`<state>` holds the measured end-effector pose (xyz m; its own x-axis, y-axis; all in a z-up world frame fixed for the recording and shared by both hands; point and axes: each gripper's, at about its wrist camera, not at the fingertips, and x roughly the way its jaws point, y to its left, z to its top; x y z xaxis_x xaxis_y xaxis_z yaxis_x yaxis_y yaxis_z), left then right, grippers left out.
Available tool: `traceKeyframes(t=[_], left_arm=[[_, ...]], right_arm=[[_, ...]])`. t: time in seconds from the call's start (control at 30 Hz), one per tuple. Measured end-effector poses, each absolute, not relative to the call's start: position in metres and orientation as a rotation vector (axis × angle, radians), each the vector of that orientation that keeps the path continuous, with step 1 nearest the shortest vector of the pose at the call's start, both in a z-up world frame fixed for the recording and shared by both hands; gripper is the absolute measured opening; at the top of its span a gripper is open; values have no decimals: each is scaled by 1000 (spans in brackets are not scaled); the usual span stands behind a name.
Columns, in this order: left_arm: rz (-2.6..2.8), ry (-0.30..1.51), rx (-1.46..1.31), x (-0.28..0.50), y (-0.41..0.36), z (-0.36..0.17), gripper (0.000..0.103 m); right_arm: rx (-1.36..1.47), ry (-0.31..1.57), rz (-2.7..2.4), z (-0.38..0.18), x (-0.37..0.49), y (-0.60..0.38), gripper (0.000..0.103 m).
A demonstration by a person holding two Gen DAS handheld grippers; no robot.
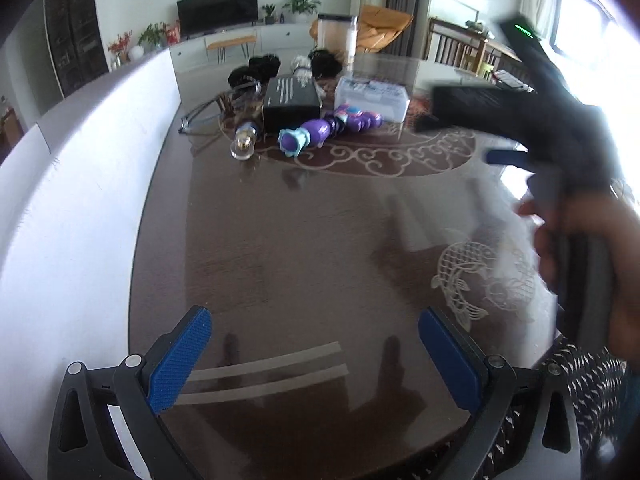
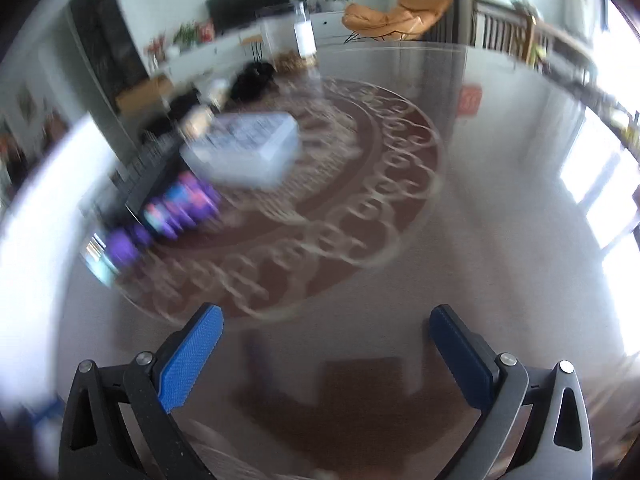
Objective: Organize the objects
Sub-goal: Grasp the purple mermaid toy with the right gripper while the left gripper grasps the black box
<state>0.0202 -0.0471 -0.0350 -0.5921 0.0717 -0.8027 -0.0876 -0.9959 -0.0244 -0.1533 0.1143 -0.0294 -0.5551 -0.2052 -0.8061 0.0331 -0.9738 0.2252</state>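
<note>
A cluster of objects lies at the far side of the dark round table [image 1: 304, 248]: a black box [image 1: 291, 102], a clear plastic box [image 1: 372, 98], a purple segmented toy [image 1: 320, 130], a light bulb [image 1: 244, 142] and black fluffy items [image 1: 260, 70]. My left gripper [image 1: 316, 352] is open over bare table, well short of them. The right gripper, held by a hand [image 1: 592, 264], shows at the right of the left wrist view. In the blurred right wrist view my right gripper [image 2: 326, 348] is open and empty, with the clear box [image 2: 248, 148] and purple toy [image 2: 176, 208] ahead to the left.
A white wall panel [image 1: 80, 184] runs along the table's left edge. A tall clear canister [image 1: 338, 38] stands at the table's far side. Beyond are a TV cabinet, plants and an orange chair [image 2: 396, 16]. Bright windows lie to the right.
</note>
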Motion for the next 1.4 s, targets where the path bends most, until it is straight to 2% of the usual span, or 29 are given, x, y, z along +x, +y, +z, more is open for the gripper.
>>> traceKeyframes(t=[0.1,0.23,0.37,0.5,0.63,0.7,0.77,0.83,0.87,0.93,1.0,1.2,1.4], left_arm=[[2730,37,-1344,24,-48,-29,103],[2725,-1,-1355,29,-53,-28,103],[2718,-48,-1350,36,-58,-30,103],[2704,-34,-1386,32,-56,-38,103],[2691,-48,-1389,31,-54,-38,103],[2706,-14,-1380,32,-53,-35,103],[2721,16,-1373,35,-55,-33,103],[2723,10,-1379,36,-57,-34,103],[2717,2,-1388,36,-58,-36,103],[2700,2,-1411,31,-56,-41,103],[2680,30,-1440,28,-50,-46,103],[2660,56,-1445,15,-42,-38,103],[2671,-74,-1422,-84,-45,14,103]], right_arm=[[1413,-347,-2555,-21,-185,77,103],[1523,-277,-2550,-33,-220,44,103],[1503,-300,-2533,-41,-223,43,102],[1539,-76,-2430,-43,-215,28,103],[1562,-81,-2440,-45,-214,23,103],[1567,-20,-2457,-47,-216,16,103],[1548,71,-2486,-47,-212,12,97],[1500,158,-2524,-47,-200,13,78],[1470,189,-2536,-46,-194,17,73],[1409,197,-2545,-44,-182,27,47],[1376,198,-2559,-43,-170,42,33],[1320,178,-2654,-44,-135,105,29],[1275,132,-2692,-44,-125,133,30]])
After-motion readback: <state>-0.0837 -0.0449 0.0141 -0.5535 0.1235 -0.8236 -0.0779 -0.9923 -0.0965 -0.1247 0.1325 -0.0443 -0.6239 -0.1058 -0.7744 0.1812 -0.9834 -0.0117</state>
